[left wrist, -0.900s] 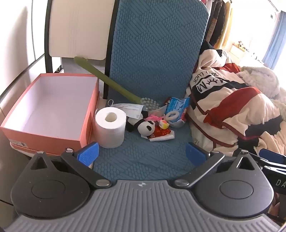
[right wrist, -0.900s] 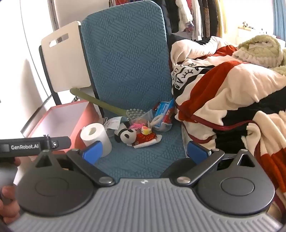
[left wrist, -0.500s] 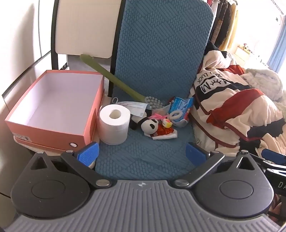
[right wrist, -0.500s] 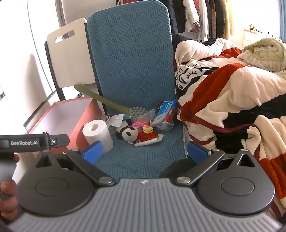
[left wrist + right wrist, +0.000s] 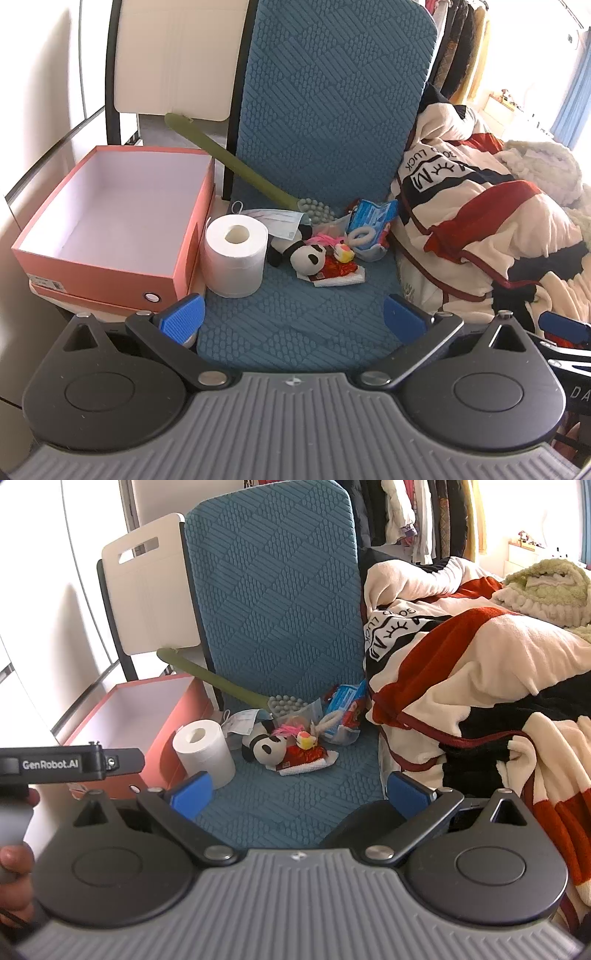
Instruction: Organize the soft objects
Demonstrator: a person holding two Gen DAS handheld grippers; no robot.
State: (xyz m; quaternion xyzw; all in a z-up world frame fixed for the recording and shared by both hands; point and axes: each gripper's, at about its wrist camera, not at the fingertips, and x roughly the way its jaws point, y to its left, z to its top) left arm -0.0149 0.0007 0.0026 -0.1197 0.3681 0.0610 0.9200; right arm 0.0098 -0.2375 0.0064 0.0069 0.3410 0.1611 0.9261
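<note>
Nearest the left wrist camera, the left gripper (image 5: 293, 314) stands with its jaws spread wide and nothing between them, hovering over the front of the blue quilted seat (image 5: 295, 317). The right gripper (image 5: 300, 793) is likewise wide open and empty above the same seat; at 9 o'clock in its view a hand (image 5: 14, 871) holds the other tool.

Beyond the pads, at 11 o'clock in the left view, a toilet paper roll (image 5: 236, 254) stands upright on the seat's left edge, just beside an open orange box (image 5: 114, 218). At 12 o'clock lies the pile of soft things: a panda plush (image 5: 308, 255) on its side, touching a red-and-white pouch (image 5: 338, 275), with a small yellow toy (image 5: 342, 254) and pink strands on top. Behind them sit a face mask (image 5: 275, 220), a blue packet (image 5: 373, 214) and a white ring (image 5: 360, 236). A green-handled brush (image 5: 236, 166) leans across toward 11 o'clock. At 2 o'clock a striped blanket (image 5: 476, 221) is heaped on the bed.
</note>
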